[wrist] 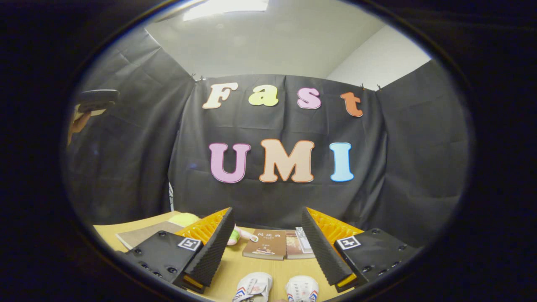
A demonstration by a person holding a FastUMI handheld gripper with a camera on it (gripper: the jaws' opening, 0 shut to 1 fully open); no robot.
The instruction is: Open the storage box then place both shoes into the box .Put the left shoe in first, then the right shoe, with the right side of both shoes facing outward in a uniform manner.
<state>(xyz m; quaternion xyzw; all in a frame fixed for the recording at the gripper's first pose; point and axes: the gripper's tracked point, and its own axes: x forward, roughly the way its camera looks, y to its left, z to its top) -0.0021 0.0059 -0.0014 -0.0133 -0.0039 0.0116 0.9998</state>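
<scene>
Your gripper (267, 243) hangs above a wooden table (243, 268), its fingers spread wide with nothing between them but air and tabletop. Two white shoes sit side by side at six o'clock, low between the fingers and nearer you than their tips: one shoe (253, 287) on the left, its partner (302, 288) just beside it on the right, toes pointing away from you. Which one is the left shoe cannot be told from here.

The storage box cannot be made out, so judging by the task, opening it is likely your first job and the shoes wait their turn.

At twelve o'clock beyond the shoes, two books lie flat against the back of the table: a brown book (265, 244) and a second book (298, 244) touching its right side. At eleven o'clock a small pink-and-green toy (237, 235) rests just past the left finger, with a yellow-green round thing (183, 219) and a grey-brown pad (144, 234) farther out at ten o'clock. High at ten o'clock, a hand (79, 123) holds a dark device (97, 100), apparently watching over the run.
</scene>
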